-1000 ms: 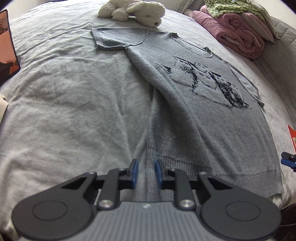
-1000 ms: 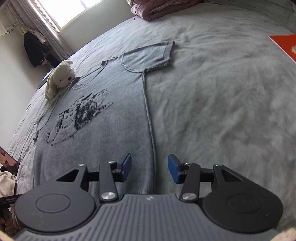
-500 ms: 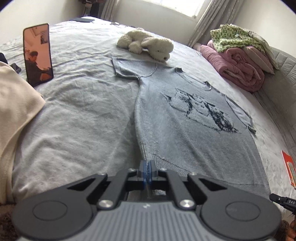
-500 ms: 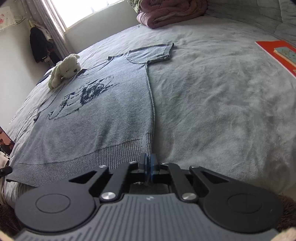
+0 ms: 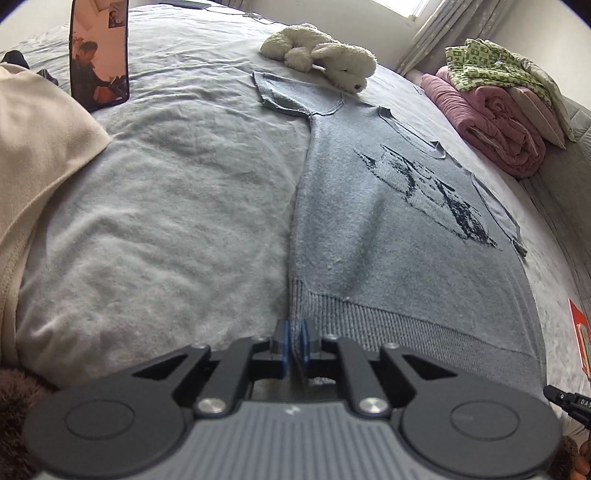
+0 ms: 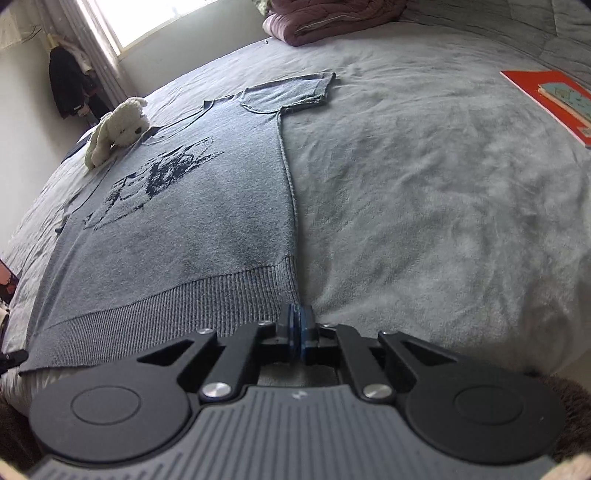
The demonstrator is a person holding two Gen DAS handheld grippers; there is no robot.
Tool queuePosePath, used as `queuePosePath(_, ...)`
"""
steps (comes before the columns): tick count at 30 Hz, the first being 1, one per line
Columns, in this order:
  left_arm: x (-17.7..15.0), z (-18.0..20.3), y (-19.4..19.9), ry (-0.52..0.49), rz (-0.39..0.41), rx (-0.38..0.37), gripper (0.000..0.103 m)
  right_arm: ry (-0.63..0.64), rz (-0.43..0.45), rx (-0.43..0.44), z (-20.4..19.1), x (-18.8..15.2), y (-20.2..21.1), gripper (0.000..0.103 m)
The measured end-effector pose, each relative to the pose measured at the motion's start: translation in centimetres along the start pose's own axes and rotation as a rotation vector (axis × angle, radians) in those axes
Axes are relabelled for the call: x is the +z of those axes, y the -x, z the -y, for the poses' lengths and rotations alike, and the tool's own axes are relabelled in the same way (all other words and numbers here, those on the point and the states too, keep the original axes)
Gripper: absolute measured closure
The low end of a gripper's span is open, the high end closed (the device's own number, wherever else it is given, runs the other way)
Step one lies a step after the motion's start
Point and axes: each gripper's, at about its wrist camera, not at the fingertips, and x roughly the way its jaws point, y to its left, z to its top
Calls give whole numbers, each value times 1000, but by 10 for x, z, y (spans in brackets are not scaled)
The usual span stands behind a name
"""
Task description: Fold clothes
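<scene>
sweater [image 5: 388, 236] | hem corners hidden inside both clamped grippers

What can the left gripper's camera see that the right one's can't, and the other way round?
Only the left view shows the phone propped on the bed, the cream cloth, the green-patterned clothes and the left gripper, shut on the sweater's hem. Only the right view shows the window, the dark clothes hanging beside it and the right gripper, pinching the opposite hem corner. Both show the grey sweater, plush dog, pink blanket, red book and bed.
</scene>
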Motion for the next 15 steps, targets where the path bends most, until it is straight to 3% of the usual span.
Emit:
queuePosePath(2,7,2,5,-25,43,7,66,51,19,-27,-7,3,5,92)
queuePosePath(6,23,10,12,-75,164,11,58,92,111,-54,-18,13,8,52)
queuePosePath(11,43,40,-12,-172,254,-84,51,147,197,-10,-47,33,-13,48)
queuePosePath(15,53,56,-46,-222,275,-155,48,176,224,20,-63,47,-48,42)
